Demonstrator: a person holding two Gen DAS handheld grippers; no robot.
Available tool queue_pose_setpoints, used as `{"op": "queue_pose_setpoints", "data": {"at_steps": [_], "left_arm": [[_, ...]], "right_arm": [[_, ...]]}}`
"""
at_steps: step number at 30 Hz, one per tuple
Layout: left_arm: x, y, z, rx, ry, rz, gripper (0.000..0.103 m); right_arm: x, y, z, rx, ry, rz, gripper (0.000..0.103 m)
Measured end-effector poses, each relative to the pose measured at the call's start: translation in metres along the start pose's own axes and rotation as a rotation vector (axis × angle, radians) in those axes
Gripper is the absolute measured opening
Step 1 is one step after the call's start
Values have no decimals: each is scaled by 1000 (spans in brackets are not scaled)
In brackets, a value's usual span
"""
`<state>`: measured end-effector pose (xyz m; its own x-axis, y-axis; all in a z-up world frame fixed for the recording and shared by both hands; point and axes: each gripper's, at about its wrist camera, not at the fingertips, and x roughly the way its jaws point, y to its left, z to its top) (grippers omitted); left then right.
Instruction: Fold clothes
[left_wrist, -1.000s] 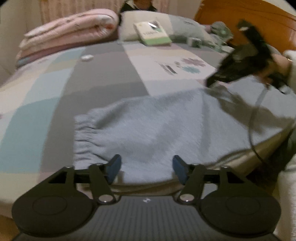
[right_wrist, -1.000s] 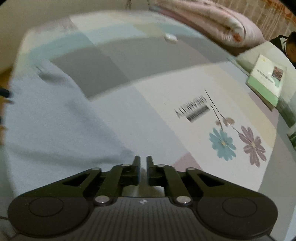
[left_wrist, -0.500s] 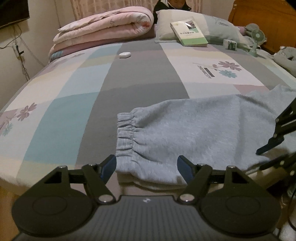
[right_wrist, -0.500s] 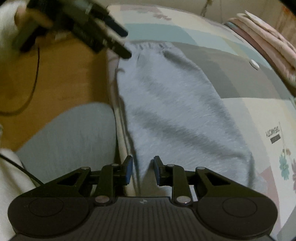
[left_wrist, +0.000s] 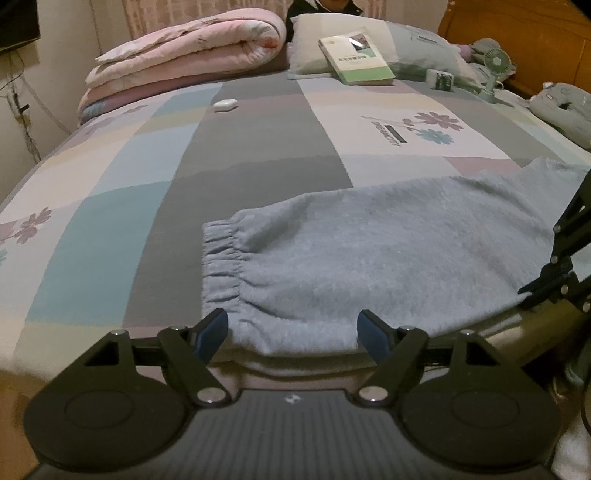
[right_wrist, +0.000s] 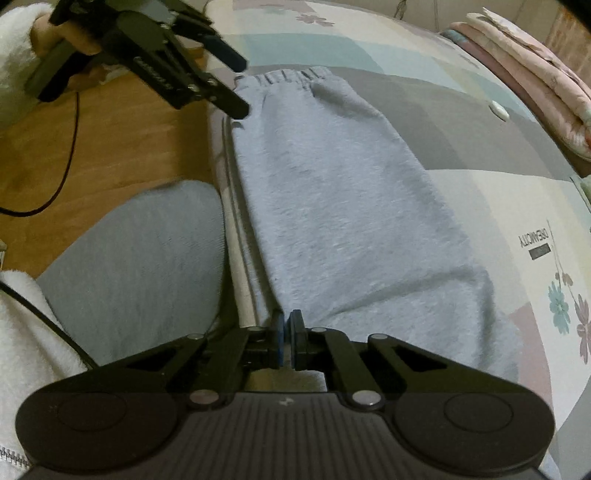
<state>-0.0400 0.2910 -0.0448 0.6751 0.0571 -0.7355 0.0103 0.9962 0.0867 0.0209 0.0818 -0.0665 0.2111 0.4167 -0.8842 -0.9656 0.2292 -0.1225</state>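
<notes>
Sweatpants (left_wrist: 388, 258), grey and fleecy, lie flat along the near edge of the bed (left_wrist: 258, 140), their long axis running parallel to that edge, with the elastic cuff end (left_wrist: 218, 254) toward the left and the wider end off to the right. They look already doubled, leg on leg, since a second layer shows beneath the near hem; whether further folds are wanted or this is a smoothing pass, one moment cannot settle

The left gripper (left_wrist: 291, 332) hovers at the near edge just by the cuff end, its jaws spread wide with nothing between them; the near hem of the cloth sits in the gap ahead of the blue pads. The right gripper (right_wrist: 287, 334) is at the opposite end, jaws closed almost completely, only a thin slit between the pads, and the cloth's near edge meets them right at the tips. It looks pinched on the fabric, though the contact itself is hidden behind the pads

So each hand has its own end: left is nearer the cuff, right nearer the wide end. Any fold across the length would carry one end along that axis toward the other, parallel to the bed's near edge
</notes>
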Motion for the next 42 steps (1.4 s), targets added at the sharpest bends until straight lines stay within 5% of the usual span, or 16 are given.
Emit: {"op": "queue_pose_setpoints", "data": {"at_steps": [7, 9, 15, 19, 22, 27, 36, 42], "left_arm": [[25, 6, -7, 54, 81, 76, 84], [19, 7, -2, 39, 51, 57, 83], [1, 11, 13, -7, -46, -9, 81], [19, -12, 19, 28, -64, -178, 81], [43, -11, 14, 17, 33, -138, 81], [38, 12, 0, 25, 73, -108, 76], [41, -12, 35, 128, -14, -116, 82], [69, -7, 29, 140, 53, -48, 88]], "right_arm": [[-18, -4, 5, 65, -60, 58, 36], [-25, -8, 4, 86, -80, 38, 47], [-35, -24, -4, 203, -124, -7, 49], [-40, -36, -10, 289, -152, -33, 49], [-42, -41, -17, 331, -155, -64, 54], [-44, -54, -34, 410, -145, -102, 57], [-23, -70, -62, 537, -82, -170, 63], [-14, -50, -83, 495, -49, -230, 73]]}}
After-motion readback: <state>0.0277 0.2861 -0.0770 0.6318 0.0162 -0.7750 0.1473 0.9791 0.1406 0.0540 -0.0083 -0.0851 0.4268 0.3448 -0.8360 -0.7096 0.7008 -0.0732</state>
